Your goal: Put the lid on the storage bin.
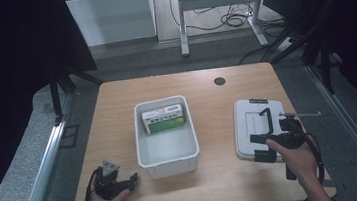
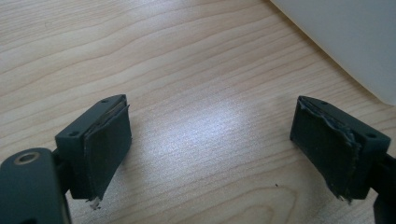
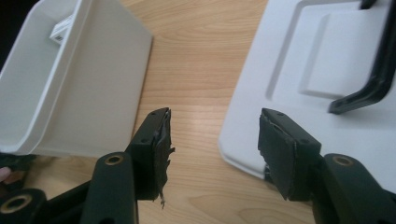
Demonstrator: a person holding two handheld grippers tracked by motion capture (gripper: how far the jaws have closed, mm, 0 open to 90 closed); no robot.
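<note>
Near left: the left gripper (image 2: 210, 140) is held low over the bare table (image 1: 224, 176), jaws spread wide, nothing between them. Near right: the right gripper (image 3: 212, 149) is also held open and empty, poised at the near left corner of the white lid (image 1: 260, 127), which lies flat, well apart from the bin. Centre: the white bin (image 1: 168, 159) stands uncovered; one green-and-white box (image 1: 164, 119) is seen at its far end. Judged: box loaded, lidding not yet done.
</note>
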